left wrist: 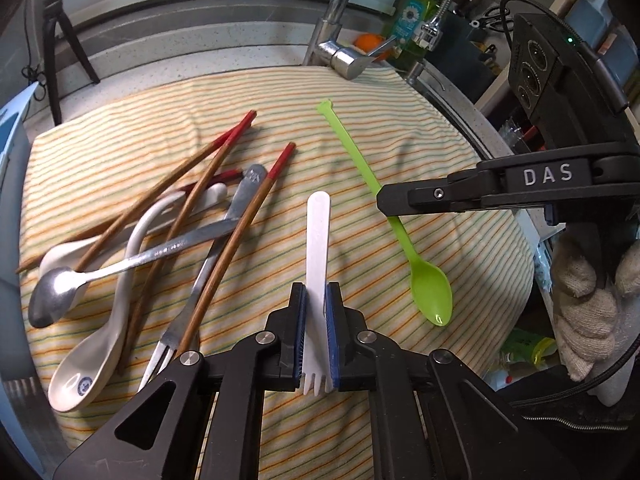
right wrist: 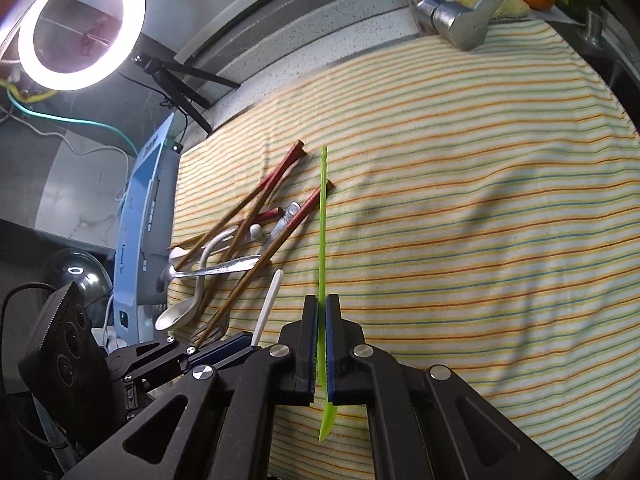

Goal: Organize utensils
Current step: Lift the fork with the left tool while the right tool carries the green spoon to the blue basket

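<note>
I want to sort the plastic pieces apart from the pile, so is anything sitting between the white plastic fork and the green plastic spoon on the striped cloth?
Nothing visible lies between them. The left gripper is shut on the white plastic fork, the right gripper on the long green plastic spoon. Only bare striped cloth separates them; the chopstick pile lies left of the fork.

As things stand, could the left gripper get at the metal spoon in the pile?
Probably not yet: the left gripper is shut on the white fork, and chopsticks lie across the metal spoon.
</note>
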The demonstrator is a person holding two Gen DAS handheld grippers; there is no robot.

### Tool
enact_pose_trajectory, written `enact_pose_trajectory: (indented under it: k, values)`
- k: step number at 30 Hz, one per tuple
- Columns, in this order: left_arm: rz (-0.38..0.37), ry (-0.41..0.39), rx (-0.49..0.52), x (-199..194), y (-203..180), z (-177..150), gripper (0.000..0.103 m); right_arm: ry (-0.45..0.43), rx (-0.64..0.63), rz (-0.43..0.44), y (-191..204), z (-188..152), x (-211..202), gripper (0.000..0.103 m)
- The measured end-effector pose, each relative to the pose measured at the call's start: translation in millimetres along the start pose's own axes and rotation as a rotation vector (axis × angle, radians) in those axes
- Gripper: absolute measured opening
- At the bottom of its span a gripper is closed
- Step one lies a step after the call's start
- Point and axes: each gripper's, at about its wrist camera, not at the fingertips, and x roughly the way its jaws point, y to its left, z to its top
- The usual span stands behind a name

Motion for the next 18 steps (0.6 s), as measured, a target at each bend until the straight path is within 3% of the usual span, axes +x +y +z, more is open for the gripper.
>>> enact_pose_trajectory:
  k: [9,18]
  values:
    - [0.013,-0.087,-0.026,-32,12,15,0.008,-0.058,-0.034,0.044,20,12,-26,0.003]
    - [0.135,-0.189,-0.109,-84,59,17,0.008,-0.059,-0.132,0.108,79,30,-17,0.003]
